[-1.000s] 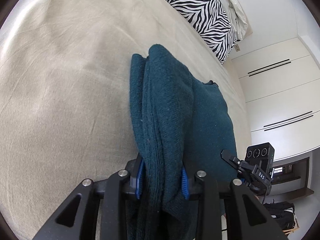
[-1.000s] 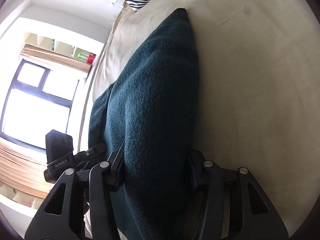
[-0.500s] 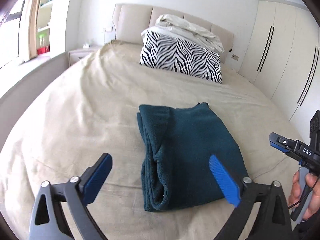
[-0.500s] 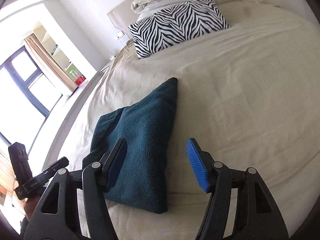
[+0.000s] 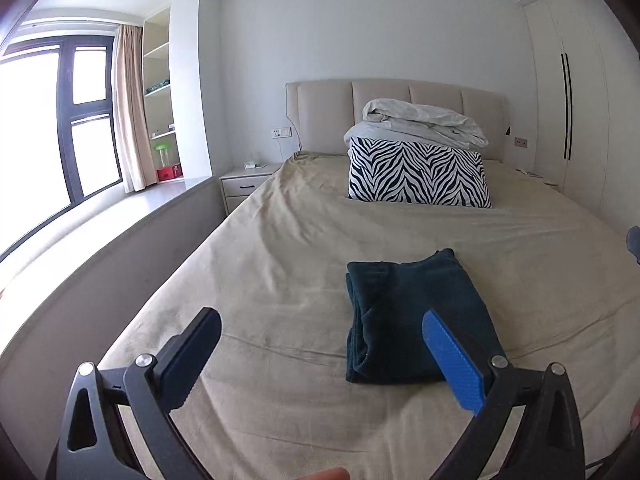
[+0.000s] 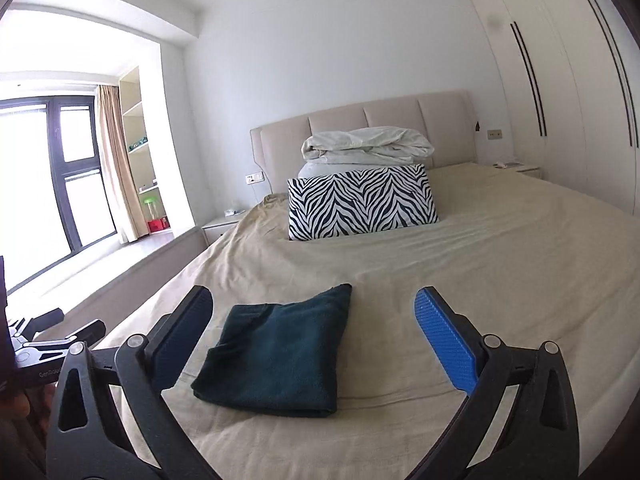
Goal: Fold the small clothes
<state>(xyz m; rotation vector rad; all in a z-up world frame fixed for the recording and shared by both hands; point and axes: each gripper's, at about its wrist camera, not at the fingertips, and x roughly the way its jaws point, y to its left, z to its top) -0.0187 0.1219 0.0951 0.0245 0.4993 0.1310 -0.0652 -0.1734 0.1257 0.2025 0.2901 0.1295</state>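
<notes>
Left wrist view, my fingers: my left gripper [image 5: 320, 360] is spread wide with nothing between its pads, held above the bed.
Left wrist view, the garment: the dark teal fleece garment, folded into a thick rectangle [image 5: 412, 320], lies flat on the beige sheet-covered bed [image 5: 280, 264], ahead and to my right, partly behind my blue right-hand pad [image 5: 452, 364].
Left wrist view, doing it well: I judge the fold finished; I should check the stacked left edges sit flush and lift away without snagging the pile.
Left wrist view, surroundings: a zebra-striped pillow [image 5: 418, 174] with a crumpled white duvet [image 5: 424, 120] on it stands well beyond, by the padded headboard [image 5: 324, 108]; nothing blocks me.
Right wrist view, my fingers: my right gripper [image 6: 312, 336] is equally wide apart and carries nothing.
Right wrist view, the garment: it rests between my pads in the frame, apart from both, its far corner slightly peaked.
Right wrist view, obstacles: the other tool [image 6: 52, 344] sits low at my left; the white wardrobe [image 6: 560, 92] is far off.
</notes>
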